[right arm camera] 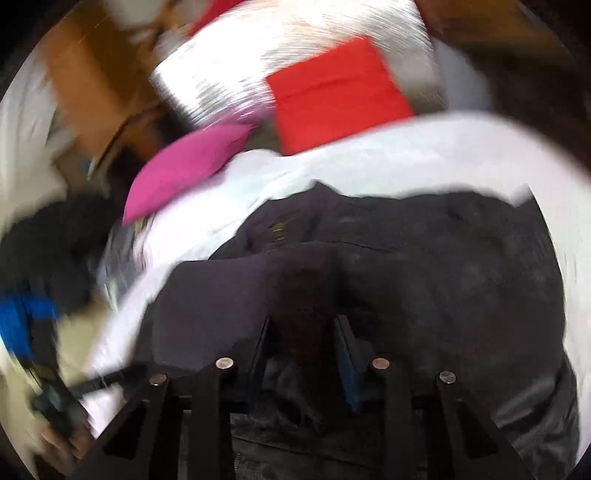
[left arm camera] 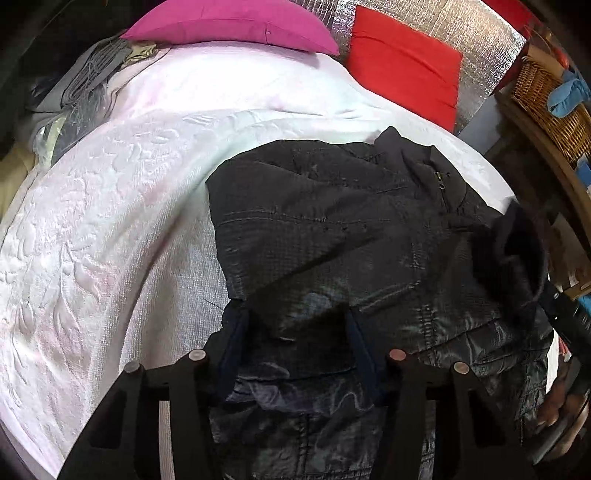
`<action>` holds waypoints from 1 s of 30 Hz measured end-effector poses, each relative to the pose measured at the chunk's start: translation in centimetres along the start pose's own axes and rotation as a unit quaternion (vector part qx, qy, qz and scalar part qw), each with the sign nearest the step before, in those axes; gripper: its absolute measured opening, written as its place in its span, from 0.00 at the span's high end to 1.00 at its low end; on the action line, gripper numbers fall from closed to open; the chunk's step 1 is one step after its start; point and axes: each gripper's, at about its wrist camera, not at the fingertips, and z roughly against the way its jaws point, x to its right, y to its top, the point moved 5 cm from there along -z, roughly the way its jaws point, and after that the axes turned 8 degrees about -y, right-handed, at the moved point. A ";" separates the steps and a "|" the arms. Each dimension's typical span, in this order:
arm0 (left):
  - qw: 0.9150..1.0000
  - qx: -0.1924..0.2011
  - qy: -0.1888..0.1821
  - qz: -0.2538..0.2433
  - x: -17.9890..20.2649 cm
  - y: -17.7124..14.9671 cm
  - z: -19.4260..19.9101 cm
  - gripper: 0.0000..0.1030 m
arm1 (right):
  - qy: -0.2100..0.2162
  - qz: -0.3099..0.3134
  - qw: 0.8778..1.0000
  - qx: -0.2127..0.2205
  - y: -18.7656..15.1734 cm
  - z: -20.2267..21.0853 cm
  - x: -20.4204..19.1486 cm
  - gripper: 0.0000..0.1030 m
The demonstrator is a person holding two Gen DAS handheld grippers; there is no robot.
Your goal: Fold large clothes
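Note:
A dark quilted jacket lies on a white bedspread, collar and zipper toward the far right. My left gripper stands over the jacket's near part with its jaws apart; a fold of jacket fabric lies between the fingers. In the blurred right wrist view the right gripper is over the same jacket, with dark fabric bunched between its fingers; its grip cannot be made out. The right gripper also shows in the left wrist view, under a raised bit of jacket.
A pink pillow and a red pillow lie at the bed's far end against a silver foil wall. Grey clothes are piled far left. A wicker basket sits on a shelf at the right.

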 end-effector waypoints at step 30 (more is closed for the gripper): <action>0.997 -0.004 -0.052 0.065 -3.2 1.2 0.4 0.61 | -0.071 0.258 0.964 -0.005 -4.5 -3.1 -12.8 0.05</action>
